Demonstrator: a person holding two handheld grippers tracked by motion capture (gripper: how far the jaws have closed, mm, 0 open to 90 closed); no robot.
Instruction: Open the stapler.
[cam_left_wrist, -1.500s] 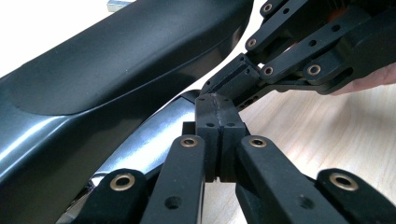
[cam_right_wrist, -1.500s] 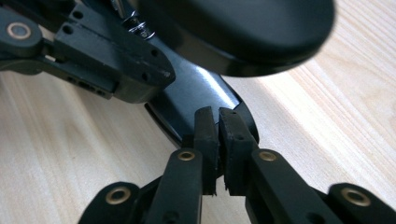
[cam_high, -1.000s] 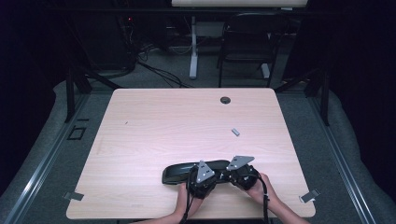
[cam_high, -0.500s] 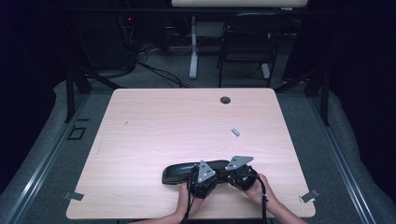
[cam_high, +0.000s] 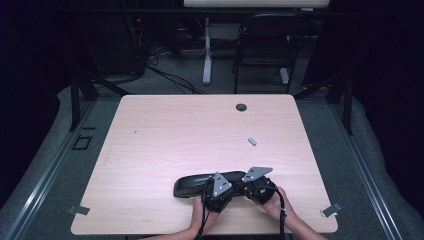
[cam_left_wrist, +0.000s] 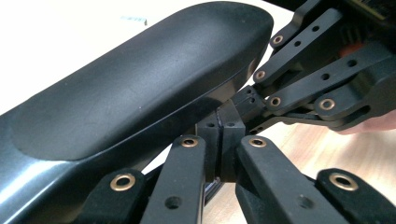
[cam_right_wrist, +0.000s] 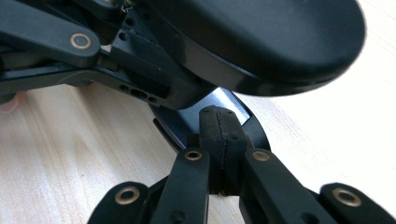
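A long black clamshell case (cam_high: 195, 184) lies on the wooden table (cam_high: 165, 140) near its front edge. Both grippers meet at the case's right end, each held in a hand. My left gripper (cam_high: 226, 186) has its jaws pressed together, tips (cam_left_wrist: 221, 128) just under the case's lid (cam_left_wrist: 140, 79). My right gripper (cam_high: 246, 184) is shut too, its tips (cam_right_wrist: 219, 121) against the shiny lower half below the lid (cam_right_wrist: 261, 37). The other gripper's tips show close by in each gripper view: the right gripper (cam_left_wrist: 250, 100) and the left gripper (cam_right_wrist: 140, 65). Whether either pair pinches an edge of the case is hidden.
A small grey piece (cam_high: 252, 141) lies right of the table's middle, and a round cable hole (cam_high: 241, 107) sits near the far edge. Tape tabs (cam_high: 331, 210) mark the front corners. A dark chair (cam_high: 265, 45) and cables stand behind the table.
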